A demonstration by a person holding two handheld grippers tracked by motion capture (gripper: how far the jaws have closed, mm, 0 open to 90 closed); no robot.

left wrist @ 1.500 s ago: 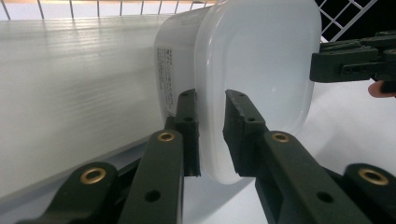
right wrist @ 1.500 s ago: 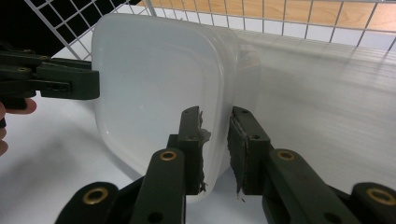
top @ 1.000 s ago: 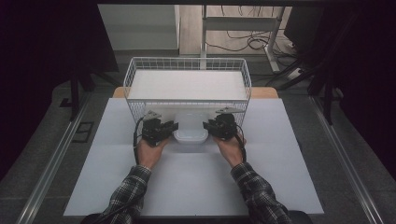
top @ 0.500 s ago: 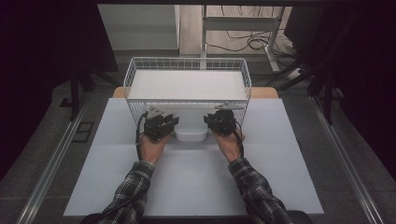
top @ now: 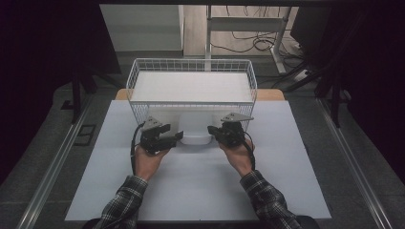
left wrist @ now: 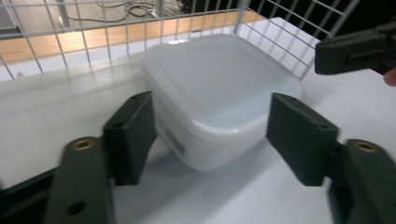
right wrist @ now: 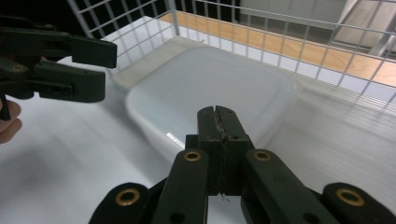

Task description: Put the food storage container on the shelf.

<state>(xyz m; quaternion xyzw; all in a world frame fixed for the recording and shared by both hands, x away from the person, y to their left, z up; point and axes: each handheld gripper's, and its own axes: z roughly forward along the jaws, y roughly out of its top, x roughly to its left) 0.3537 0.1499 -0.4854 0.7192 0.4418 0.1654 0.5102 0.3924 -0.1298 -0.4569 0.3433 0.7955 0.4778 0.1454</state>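
— Desk: Where does the container (top: 196,130) sit as you work the table (top: 200,191)?

— Caption: The lidded white container rests on the table against the near wall of the wire basket (top: 192,65), between your two hands. From your left gripper (left wrist: 212,123) it lies straight ahead, one corner pointing into the gap; the jaws have just been opening and stand released, wide to either side, touching nothing.

— Desk: And your right gripper (right wrist: 219,122)?

— Caption: Clenched on nothing, its tips pressed together just short of the container's near edge.

— Desk: Which hand is better placed?

— Caption: Your left, judging by the open jaws already straddling that corner. The container looks nearly square, so no long axis decides the approach.
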